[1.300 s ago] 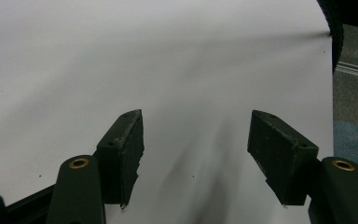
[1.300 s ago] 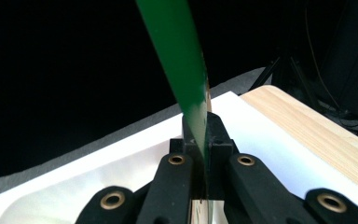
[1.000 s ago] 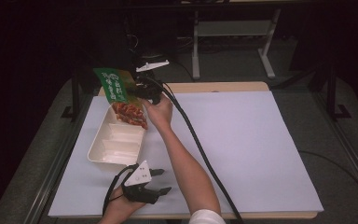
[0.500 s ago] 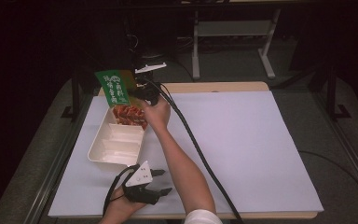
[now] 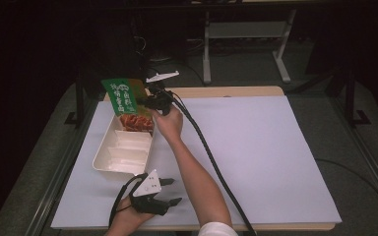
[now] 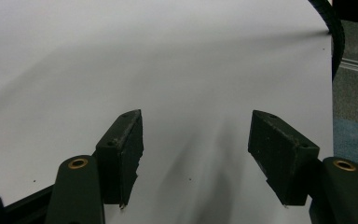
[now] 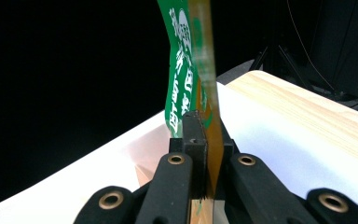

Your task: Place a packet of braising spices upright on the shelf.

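Your right gripper is clamped on the green packet — in the right gripper view the jaws are pinched flat on the packet's lower edge, and the packet rises straight up from them, edge-on to that camera. From above, the packet hangs over the far end of the white tray, right above the compartment that already holds the reddish food. That is the relation to mind: the food lies directly below and just to the near side of the packet, so anything left inside should fall down into that same end compartment, not the two bare ones nearer you. The tray's long axis runs from the far left corner of the table toward you, and the packet sits at its far end.

Your left gripper rests on the white sheet at the near edge — jaws spread, nothing between them, well apart from the tray. The right hand is the one placed for this; I'd judge the left has no part in it.
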A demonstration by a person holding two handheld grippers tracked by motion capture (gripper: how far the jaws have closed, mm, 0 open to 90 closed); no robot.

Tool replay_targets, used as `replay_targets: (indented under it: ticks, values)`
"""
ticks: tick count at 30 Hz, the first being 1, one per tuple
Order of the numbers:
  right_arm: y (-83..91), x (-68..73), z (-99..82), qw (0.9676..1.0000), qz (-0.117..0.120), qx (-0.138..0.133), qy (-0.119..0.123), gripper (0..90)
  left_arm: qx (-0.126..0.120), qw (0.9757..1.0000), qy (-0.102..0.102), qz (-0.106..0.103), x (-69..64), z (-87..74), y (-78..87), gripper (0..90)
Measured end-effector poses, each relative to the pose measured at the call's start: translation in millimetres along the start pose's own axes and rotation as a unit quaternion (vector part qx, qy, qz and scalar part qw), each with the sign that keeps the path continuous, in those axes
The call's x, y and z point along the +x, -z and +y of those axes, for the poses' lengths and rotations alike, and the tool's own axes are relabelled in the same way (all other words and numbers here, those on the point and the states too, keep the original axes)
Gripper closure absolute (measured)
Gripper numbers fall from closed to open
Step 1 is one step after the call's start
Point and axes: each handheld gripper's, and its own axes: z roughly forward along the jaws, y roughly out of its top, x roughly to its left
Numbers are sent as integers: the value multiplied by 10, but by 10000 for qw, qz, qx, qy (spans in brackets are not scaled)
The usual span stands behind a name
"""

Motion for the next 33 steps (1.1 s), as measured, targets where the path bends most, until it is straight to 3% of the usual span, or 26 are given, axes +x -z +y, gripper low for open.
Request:
replay_targets:
  ticks: [5, 7, 11, 21, 33]
  values:
    - [50, -13, 17, 9998, -183, 104, 65, 727, -26, 10000, 17, 23, 7, -4, 8, 343]
    - [94, -43, 26, 9998, -107, 149, -7, 703, -18, 10000, 25, 37, 8, -4, 8, 338]
    - [195, -42, 39, 9996, -115, 241, 101, 640, -3, 10000, 39, 50, 8, -1, 2, 330]
    - [503, -56, -57, 9994, -22, 250, 226, 591, 8, 9999, 109, 107, 22, -6, -3, 311]
    - [822, -109, -173, 9995, 52, 252, 177, 528, 33, 9998, 147, 147, 36, -10, 4, 291]
